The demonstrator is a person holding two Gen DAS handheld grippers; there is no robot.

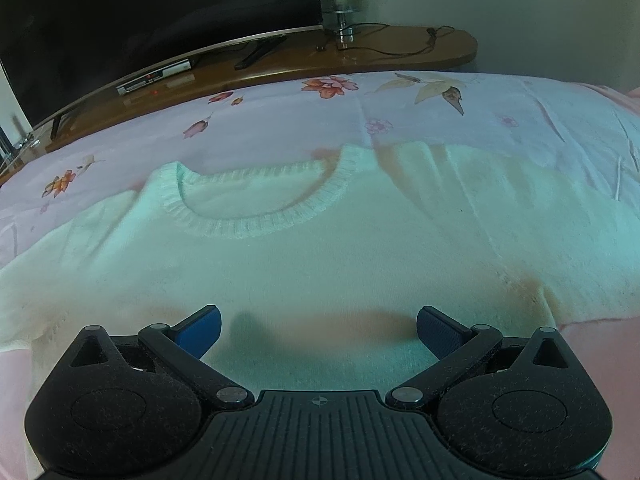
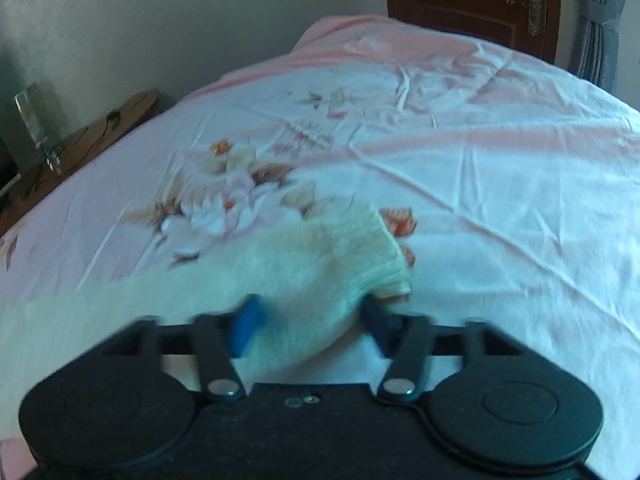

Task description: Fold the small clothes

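Cream knit sweater point(image 1: 320, 248) lay flat on floral bedsheet point(image 1: 520, 120), no legible writing; left gripper point(image 1: 319, 330) gaped empty above its hem, right gripper point(image 2: 310, 322) clamped on sleeve cuff point(image 2: 372, 248).

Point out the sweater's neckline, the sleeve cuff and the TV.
Sweater neckline point(image 1: 256, 229): left wrist view, front of the ribbed collar.
Sleeve cuff point(image 2: 380, 252): right wrist view, ribbed end of the sleeve.
TV point(image 1: 140, 12): left wrist view, dark screen.
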